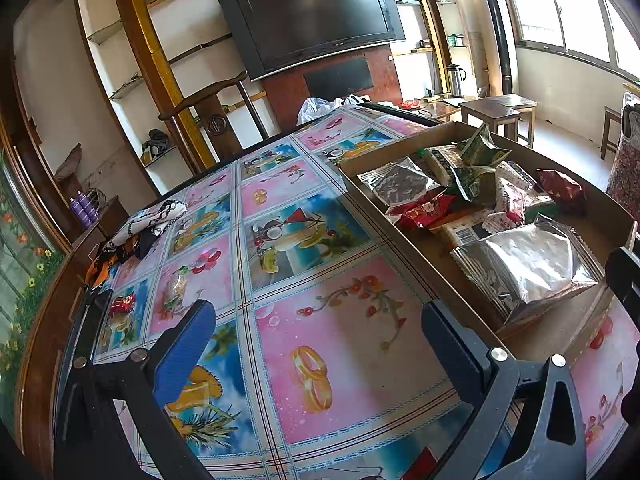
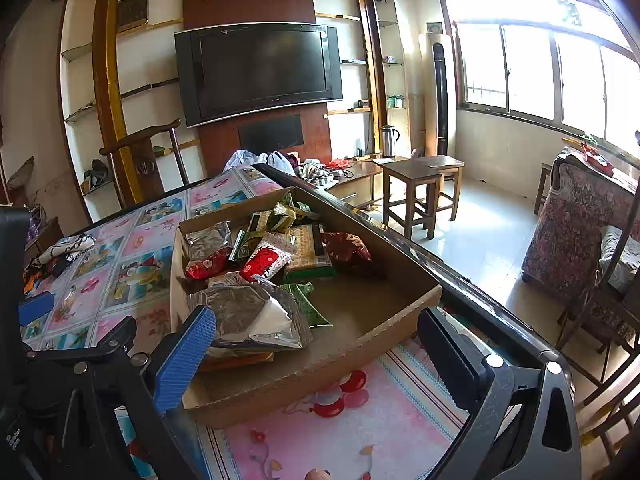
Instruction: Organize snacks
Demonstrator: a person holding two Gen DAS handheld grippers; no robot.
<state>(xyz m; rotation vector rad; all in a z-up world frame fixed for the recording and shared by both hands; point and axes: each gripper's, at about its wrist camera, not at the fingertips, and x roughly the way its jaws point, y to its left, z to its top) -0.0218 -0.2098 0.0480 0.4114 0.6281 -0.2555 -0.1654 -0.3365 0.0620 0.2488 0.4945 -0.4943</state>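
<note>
Most of the snacks lie heaped in a shallow cardboard box (image 2: 280,376) at the right side of the desk (image 1: 340,320). Nearest is a big foil bag (image 2: 256,316), puffed and crinkled; it looks light, soft and slippery, so a pinch on its flat sealed edge should hold better than a squeeze on the air-filled belly. Behind it sit a red-and-white packet (image 2: 264,262), green packets (image 2: 288,212), a dark red pouch (image 2: 346,246) and a second foil bag (image 2: 208,240), loosely overlapping. All seem light and crushable, and lifting one may drag its neighbours.

Two stray snacks remain out on the patterned cloth at the far left: a small red packet (image 1: 122,305) and a clear-wrapped one (image 1: 176,286), well apart from the box. Both are small and flat, and probably call for a low pinch across the wrapper.

The box walls are low, and its right half is bare cardboard, giving room to drop things in. Its far wall runs close to the desk's dark edge, beyond which the floor falls away.

The left hand-held gripper (image 1: 316,344) hovers over open cloth, jaws wide apart and empty. The right hand-held gripper (image 2: 316,348) is likewise spread and empty, straddling the box's near wall.
</note>
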